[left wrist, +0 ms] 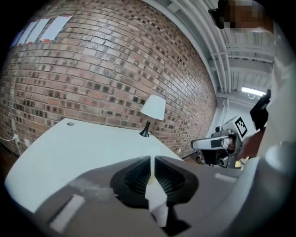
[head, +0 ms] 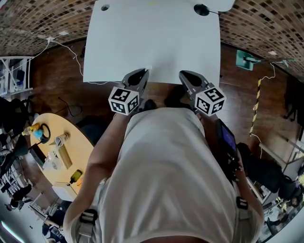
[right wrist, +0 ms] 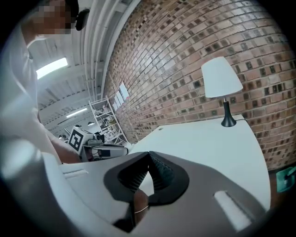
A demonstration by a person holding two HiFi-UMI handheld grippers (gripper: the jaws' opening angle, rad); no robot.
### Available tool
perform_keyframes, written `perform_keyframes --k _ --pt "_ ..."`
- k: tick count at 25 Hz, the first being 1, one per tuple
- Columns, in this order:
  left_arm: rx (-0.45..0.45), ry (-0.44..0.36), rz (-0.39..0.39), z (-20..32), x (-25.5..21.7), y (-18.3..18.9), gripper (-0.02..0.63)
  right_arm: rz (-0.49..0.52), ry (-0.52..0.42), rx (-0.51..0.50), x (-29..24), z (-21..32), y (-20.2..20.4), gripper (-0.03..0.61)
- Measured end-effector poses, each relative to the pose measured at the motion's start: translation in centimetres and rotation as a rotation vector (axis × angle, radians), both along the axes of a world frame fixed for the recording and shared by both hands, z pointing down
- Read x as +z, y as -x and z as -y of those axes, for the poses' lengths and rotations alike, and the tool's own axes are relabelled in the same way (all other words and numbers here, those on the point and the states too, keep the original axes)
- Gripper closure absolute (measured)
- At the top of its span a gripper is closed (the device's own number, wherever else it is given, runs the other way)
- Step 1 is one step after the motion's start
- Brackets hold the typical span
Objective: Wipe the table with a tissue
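The white table (head: 152,38) lies ahead of me, and both grippers hover at its near edge. My left gripper (head: 142,72) is shut on a thin white tissue (left wrist: 155,194), which stands pinched between its ribbed pads (left wrist: 138,176) and hangs down behind them. In the left gripper view the left gripper (left wrist: 151,159) points across the tabletop (left wrist: 83,148) toward the brick wall. My right gripper (head: 183,73) sits beside it, a hand's width to the right. Seen in its own view, the right gripper (right wrist: 148,157) has its tips together and nothing between them. I see no stain on the tabletop.
A white-shaded lamp (head: 202,9) on a black foot stands at the table's far right corner, against the brick wall. A cable hole (head: 105,7) sits at the far left corner. A round yellow table (head: 61,152) with small items stands on the floor at my left.
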State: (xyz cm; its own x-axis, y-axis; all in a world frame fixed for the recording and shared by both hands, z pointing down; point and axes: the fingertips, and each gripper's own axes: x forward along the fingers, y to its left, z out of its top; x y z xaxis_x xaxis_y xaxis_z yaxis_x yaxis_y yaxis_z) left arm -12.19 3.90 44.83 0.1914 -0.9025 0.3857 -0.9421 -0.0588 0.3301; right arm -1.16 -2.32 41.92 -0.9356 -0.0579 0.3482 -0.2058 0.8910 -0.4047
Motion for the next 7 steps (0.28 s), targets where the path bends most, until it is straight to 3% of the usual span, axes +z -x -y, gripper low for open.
perform_keyframes --k 4,7 --pt "-0.013 -0.004 -0.009 -3.0 0.4 0.6 0.581 0.005 -0.017 -0.025 -0.2 -2.6 1.3 0.571" --pt "-0.035 -0.016 0.015 -5.2 0.1 3.2 0.581 0.037 -0.039 -0.055 -0.5 -4.3 4.2 0.571"
